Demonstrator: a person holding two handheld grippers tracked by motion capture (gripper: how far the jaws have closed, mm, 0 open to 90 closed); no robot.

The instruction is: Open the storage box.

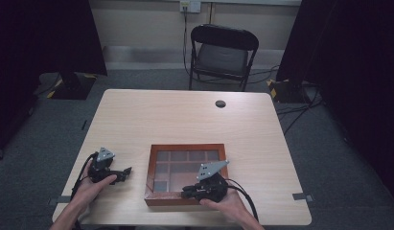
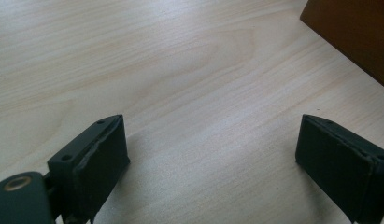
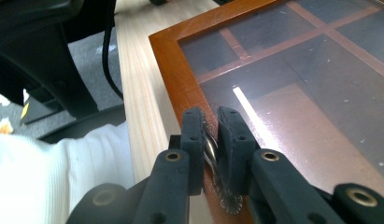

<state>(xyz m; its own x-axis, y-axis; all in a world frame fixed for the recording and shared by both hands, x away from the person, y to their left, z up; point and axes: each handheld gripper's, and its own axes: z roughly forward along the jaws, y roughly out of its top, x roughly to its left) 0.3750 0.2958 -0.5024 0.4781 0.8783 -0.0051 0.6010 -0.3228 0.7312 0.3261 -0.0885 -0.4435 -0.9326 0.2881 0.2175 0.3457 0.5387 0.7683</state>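
Note:
A brown wooden box [image 1: 186,148] with a glass lid over several compartments lies at the table's front middle. My right gripper [image 1: 186,191] is at the box's front edge, and in the right gripper view its jaws [image 3: 210,116] are shut on a small metal clasp [image 3: 211,149] on the box's wooden frame [image 3: 173,65]. My left gripper [image 1: 126,171] rests on the table left of the box and points toward it. In the left gripper view it [image 2: 210,140] is wide open over bare wood, with a corner of the box [image 2: 353,32] at the top right.
The light wooden table [image 1: 185,115] has a round cable hole [image 1: 220,103] near its far edge. A black folding chair [image 1: 223,52] stands beyond it. A white sleeve [image 3: 54,172] lies close to the box's left side in the right gripper view.

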